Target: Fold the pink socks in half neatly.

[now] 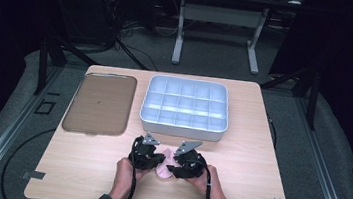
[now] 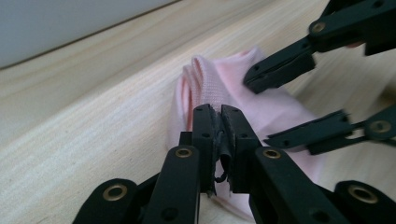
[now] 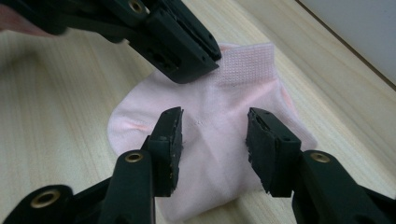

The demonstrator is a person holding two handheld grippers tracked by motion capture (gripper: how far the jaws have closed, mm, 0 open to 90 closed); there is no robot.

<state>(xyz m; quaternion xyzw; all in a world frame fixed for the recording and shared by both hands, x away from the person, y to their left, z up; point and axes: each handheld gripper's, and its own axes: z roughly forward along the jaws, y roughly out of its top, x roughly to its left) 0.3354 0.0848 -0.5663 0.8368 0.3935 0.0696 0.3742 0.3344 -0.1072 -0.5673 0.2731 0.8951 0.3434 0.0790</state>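
One pink sock (image 1: 163, 167) is laid flat at the table's (image 1: 81, 169) 6 o'clock edge, between both grippers. Left gripper (image 2: 219, 135) is clamped on its cuff fold; right gripper (image 3: 215, 140) is spread, nothing held. Divided bin (image 1: 185, 108) at 12 o'clock looks empty, so stowing is judged undone.

Under me is a pale wood-grain surface (image 1: 239, 152). Three things lie directly on it. At the far left rests a flat brown tray (image 1: 98, 103). Just beside that, toward the far middle, sits a white bin (image 1: 185, 108) divided into many small compartments. Near my edge, in front of the bin, a pink sock (image 1: 163, 164) lies flat.
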